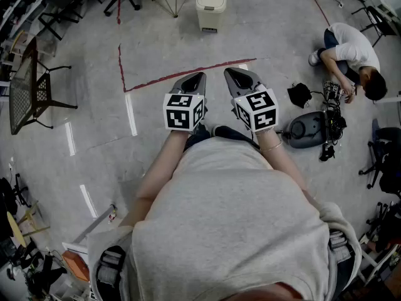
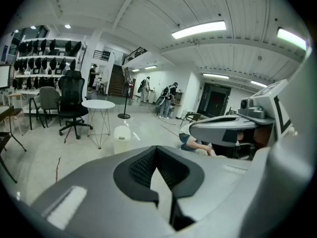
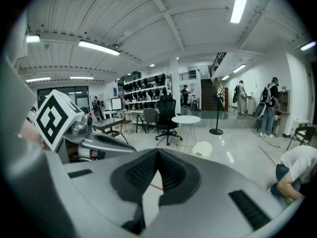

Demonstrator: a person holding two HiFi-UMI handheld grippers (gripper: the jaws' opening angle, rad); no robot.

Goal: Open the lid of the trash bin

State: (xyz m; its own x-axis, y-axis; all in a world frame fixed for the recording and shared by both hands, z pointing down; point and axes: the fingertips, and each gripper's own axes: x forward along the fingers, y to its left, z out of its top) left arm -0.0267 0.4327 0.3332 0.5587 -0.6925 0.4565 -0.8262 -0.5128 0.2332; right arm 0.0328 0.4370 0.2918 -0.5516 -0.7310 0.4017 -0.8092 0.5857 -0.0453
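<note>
The trash bin [image 1: 211, 6] is a small cream bin with its lid down, standing on the grey floor well ahead of me. It also shows in the left gripper view [image 2: 121, 135] and, just past the jaws, in the right gripper view [image 3: 202, 148]. My left gripper [image 1: 195, 79] and right gripper [image 1: 237, 75] are held side by side at waist height, both pointing toward the bin and far short of it. Each has its jaws closed together with nothing between them, seen also in the left gripper's [image 2: 157, 150] and right gripper's [image 3: 158, 153] own views.
A red tape line [image 1: 182, 74] crosses the floor between me and the bin. A person [image 1: 351, 55] crouches at the right beside dark gear [image 1: 310, 127]. A round white table [image 2: 98, 104] and a black office chair [image 2: 72, 95] stand near the bin. A black mesh table [image 1: 24, 86] is at the left.
</note>
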